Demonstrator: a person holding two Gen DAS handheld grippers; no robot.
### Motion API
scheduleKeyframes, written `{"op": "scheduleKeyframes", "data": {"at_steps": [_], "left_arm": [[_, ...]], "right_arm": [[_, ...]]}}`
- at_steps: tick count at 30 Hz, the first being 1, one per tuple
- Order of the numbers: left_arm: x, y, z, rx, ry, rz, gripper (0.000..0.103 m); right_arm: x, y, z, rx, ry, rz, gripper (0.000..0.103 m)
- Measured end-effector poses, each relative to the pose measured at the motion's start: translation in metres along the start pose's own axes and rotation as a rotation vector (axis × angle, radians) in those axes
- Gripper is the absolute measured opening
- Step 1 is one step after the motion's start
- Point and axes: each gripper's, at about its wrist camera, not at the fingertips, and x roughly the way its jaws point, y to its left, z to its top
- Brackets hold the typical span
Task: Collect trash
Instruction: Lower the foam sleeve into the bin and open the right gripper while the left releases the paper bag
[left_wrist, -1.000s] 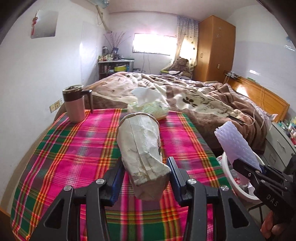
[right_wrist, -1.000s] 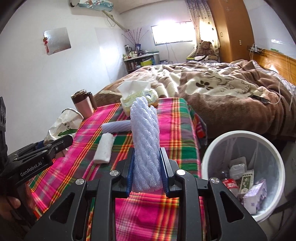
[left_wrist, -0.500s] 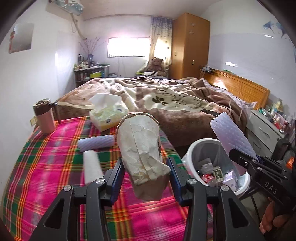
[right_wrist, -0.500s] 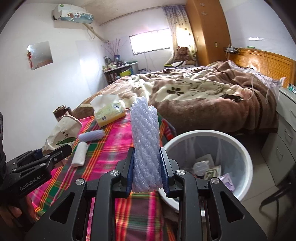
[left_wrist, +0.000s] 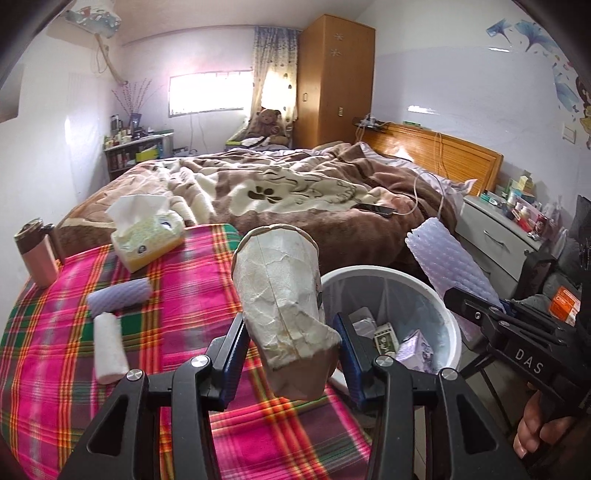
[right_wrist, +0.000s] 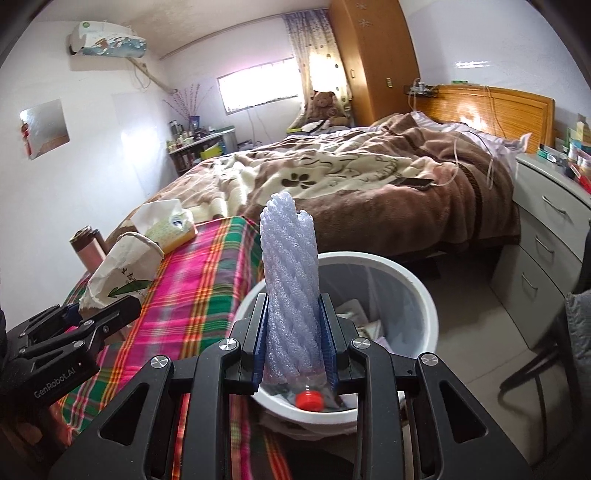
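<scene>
My left gripper (left_wrist: 290, 356) is shut on a crumpled paper cup (left_wrist: 284, 295), held above the table's right edge beside the white trash bin (left_wrist: 448, 314). The cup also shows in the right wrist view (right_wrist: 122, 273). My right gripper (right_wrist: 293, 347) is shut on a purple foam net sleeve (right_wrist: 290, 288), held over the bin's near rim (right_wrist: 428, 306); the sleeve also shows in the left wrist view (left_wrist: 448, 264). The bin holds several pieces of trash, among them a red bottle cap (right_wrist: 309, 400). A second purple foam sleeve (left_wrist: 120, 297) and a white roll (left_wrist: 107, 345) lie on the plaid tablecloth (left_wrist: 55, 369).
A tissue box (left_wrist: 147, 236) and a pink mug (left_wrist: 35, 256) stand at the table's far side. A bed with a brown blanket (left_wrist: 314, 192) lies beyond. A grey drawer unit (right_wrist: 546, 236) stands to the right of the bin.
Both grippers have swung right with their loads, from over the table toward the bin. The right gripper now hangs over the bin's rim; the left is at the table edge.
</scene>
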Motion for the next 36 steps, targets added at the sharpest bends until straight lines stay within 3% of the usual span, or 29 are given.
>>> {"op": "scheduleKeyframes", "data": {"at_steps": [8, 25, 30, 36], "left_arm": [[0.024, -0.026, 0.0, 0.028, 0.033, -0.054, 0.048], [0.072, -0.052, 0.001, 0.055, 0.105, -0.088, 0.048], [0.08, -0.054, 0.002, 0.051, 0.119, -0.097, 0.055], [0.079, -0.049, 0.002, 0.035, 0.11, -0.093, 0.064]], "right_arm": [[0.005, -0.02, -0.002, 0.03, 0.023, -0.042, 0.027], [0.029, -0.046, -0.006, 0.051, 0.114, -0.084, 0.028], [0.033, -0.048, -0.005, 0.045, 0.13, -0.094, 0.029], [0.035, -0.047, -0.006, 0.021, 0.147, -0.111, 0.037]]}}
